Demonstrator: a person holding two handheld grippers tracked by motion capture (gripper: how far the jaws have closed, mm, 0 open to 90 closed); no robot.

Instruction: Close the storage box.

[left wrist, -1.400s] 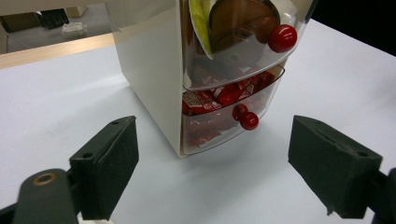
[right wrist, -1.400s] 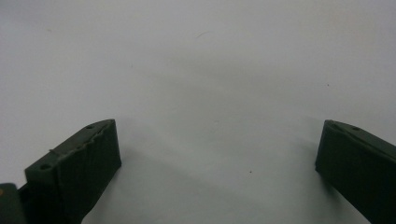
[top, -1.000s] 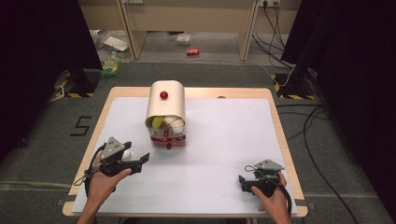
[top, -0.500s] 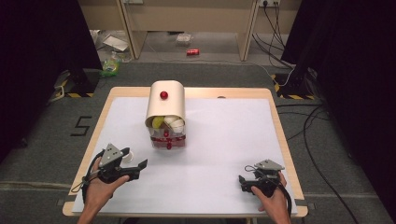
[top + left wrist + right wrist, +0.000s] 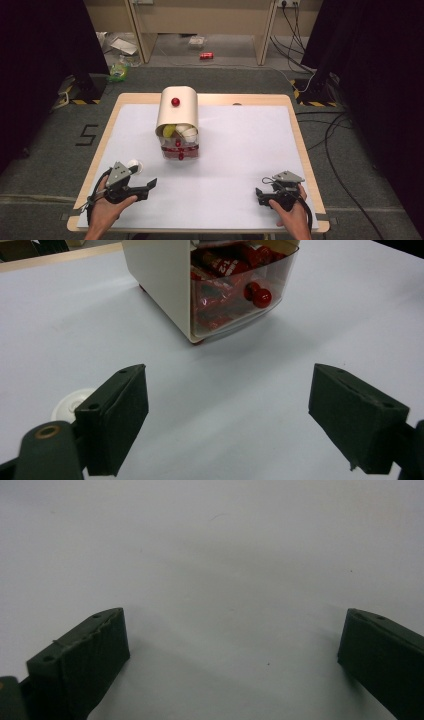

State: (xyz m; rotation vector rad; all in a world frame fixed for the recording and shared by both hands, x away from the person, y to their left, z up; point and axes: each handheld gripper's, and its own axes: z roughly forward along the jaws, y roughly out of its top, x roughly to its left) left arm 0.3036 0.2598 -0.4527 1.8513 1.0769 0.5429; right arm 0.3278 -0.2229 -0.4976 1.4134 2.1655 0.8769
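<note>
Nearest the person, at the front edge of the bench [image 5: 240, 200], the left hand-held gripper [image 5: 150, 186] is hovering low over the white surface with its jaws spread wide and nothing between them. In the left gripper view those two black pads [image 5: 120, 415] are standing well apart, framing bare bench. Just beside the left one, a small white round disc [image 5: 70, 405] is lying flat on the surface; in the high view that disc [image 5: 134, 165] is sitting right next to the gripper's grey plate.

Across at the front right corner, the right hand-held gripper [image 5: 260, 192] is resting close to the bench, its jaws likewise spread and holding nothing, with only white surface between the pads [image 5: 95, 655] in the right gripper view.

Farther out, near the middle of the bench and well apart from both grippers, a cream-coloured small cabinet [image 5: 177, 115] is standing upright with a red knob [image 5: 175, 102] on top. Its clear lower drawer [image 5: 240, 295] is sitting partly pulled out, carrying red packets and a red knob [image 5: 261, 297] on its front. Above the drawer, yellow and white items [image 5: 177, 131] are showing in the open compartment.

Beyond the bench, a red can [image 5: 206, 55] is lying on the floor.
</note>
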